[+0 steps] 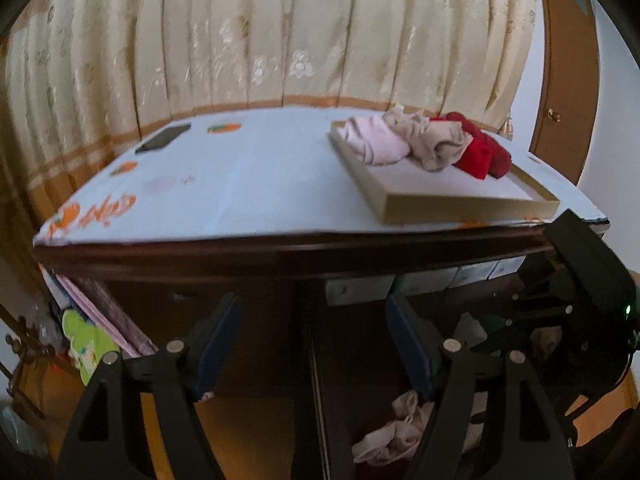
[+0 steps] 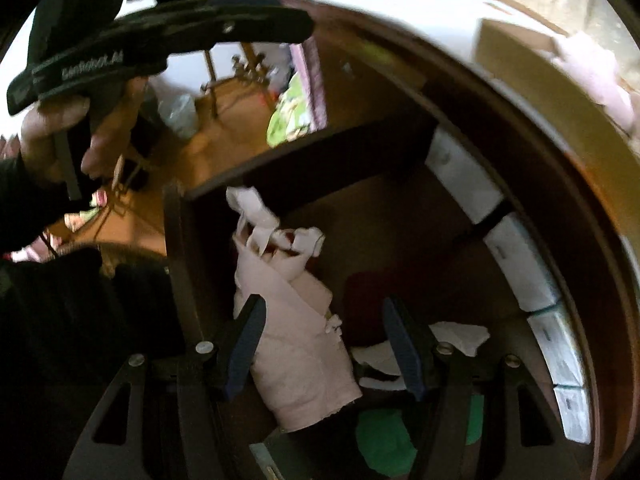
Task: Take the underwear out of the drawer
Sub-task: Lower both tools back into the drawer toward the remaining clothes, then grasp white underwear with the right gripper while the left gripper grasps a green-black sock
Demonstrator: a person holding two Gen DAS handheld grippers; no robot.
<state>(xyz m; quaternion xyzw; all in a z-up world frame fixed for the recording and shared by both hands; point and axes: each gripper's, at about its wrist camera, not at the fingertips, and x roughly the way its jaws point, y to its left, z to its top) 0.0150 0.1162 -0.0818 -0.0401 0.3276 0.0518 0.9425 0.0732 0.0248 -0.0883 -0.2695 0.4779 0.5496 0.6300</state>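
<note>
The drawer point(image 2: 304, 148) stands pulled out under the tabletop. Inside lie a pale pink underwear piece point(image 2: 300, 360), a white one point(image 2: 460, 338), a green one point(image 2: 380, 448) and something dark red point(image 2: 368, 292). My right gripper point(image 2: 324, 346) points down into the drawer, open, with the pink piece lying between and below its blue pads point(image 2: 244, 344). My left gripper point(image 1: 318, 344) is open and empty in front of the dresser, with beige underwear point(image 1: 396, 428) below it in the drawer. On top, a shallow box point(image 1: 460, 204) holds pink point(image 1: 376, 140), beige point(image 1: 436, 144) and red point(image 1: 484, 152) underwear.
A white printed cloth point(image 1: 224, 184) covers the dresser top, with a dark phone point(image 1: 162, 138) at its far left. White boxes point(image 2: 520, 264) line the drawer's back. A patterned curtain point(image 1: 280, 32) hangs behind. A hand point(image 2: 52, 136) holds the left gripper point(image 2: 280, 16). Clutter point(image 1: 88, 344) sits left of the dresser.
</note>
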